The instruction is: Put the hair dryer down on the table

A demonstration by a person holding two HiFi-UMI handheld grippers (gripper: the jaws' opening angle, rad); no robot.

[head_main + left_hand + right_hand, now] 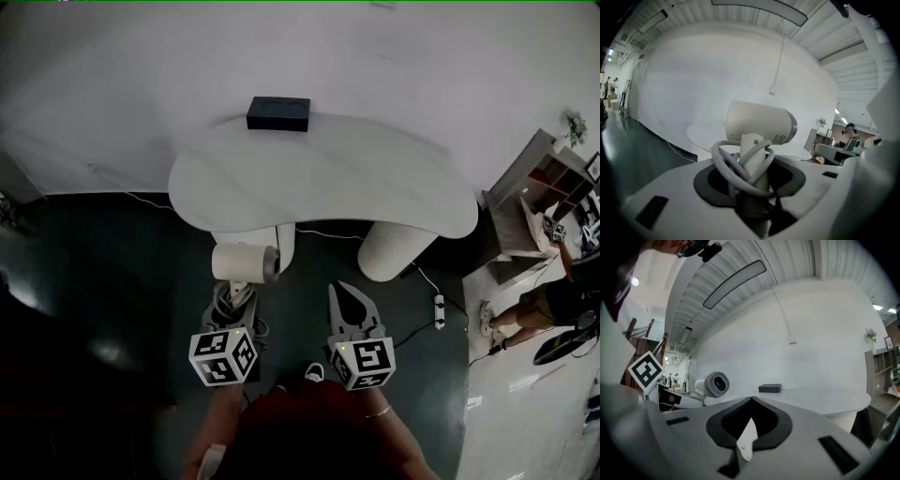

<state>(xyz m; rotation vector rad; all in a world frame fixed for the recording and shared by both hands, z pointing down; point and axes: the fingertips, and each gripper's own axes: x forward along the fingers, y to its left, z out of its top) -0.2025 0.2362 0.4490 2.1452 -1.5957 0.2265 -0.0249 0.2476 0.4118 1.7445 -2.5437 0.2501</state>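
A cream hair dryer (246,262) hangs in the air just before the near edge of the white table (375,178), its barrel lying crosswise. My left gripper (234,295) is shut on its handle, with the grey cord looped round the handle above the jaws. In the left gripper view the hair dryer (759,124) stands upright out of the left gripper (752,183), the table (698,133) behind it. My right gripper (349,292) is shut beside it with nothing held. The right gripper view shows the right gripper (750,427), the hair dryer (712,384) at left and the table (825,397).
A dark box (278,113) lies at the table's far edge, also the box (769,388). Two ribbed white pedestals (398,248) carry the table. A power strip (438,309) and cable lie on the dark floor. A shelf unit (548,187) and a person (534,305) are at right.
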